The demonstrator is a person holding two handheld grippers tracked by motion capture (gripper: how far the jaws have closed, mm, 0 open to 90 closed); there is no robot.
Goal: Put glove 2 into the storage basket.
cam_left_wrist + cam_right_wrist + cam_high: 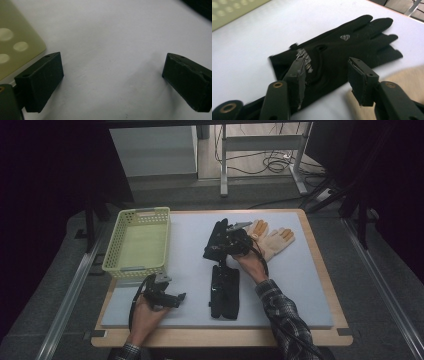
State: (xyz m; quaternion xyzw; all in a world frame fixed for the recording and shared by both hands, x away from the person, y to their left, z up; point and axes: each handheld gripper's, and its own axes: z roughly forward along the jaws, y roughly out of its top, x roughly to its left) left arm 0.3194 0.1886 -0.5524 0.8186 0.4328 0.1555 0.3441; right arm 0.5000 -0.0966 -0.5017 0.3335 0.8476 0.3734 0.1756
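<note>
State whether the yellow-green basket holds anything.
Empty: the high view shows the basket with only its bare floor inside.

The high view is dim, its left and right edges sunk in near-black; only the pale counter (pixel 300 285) and the floor at the top catch light. The left gripper view is soft, with faint shadows under the tongs. The right gripper view shows motion blur along the black glove (pixel 342 55).

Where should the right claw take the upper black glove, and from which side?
Probably at the cuff end of the black glove, coming straight down from above. It lies flat on the white mat, fingers pointing away, so nothing stands up to grab; the right claw already hovers open over the cuff, where loose fabric should bunch between the pads.
</note>
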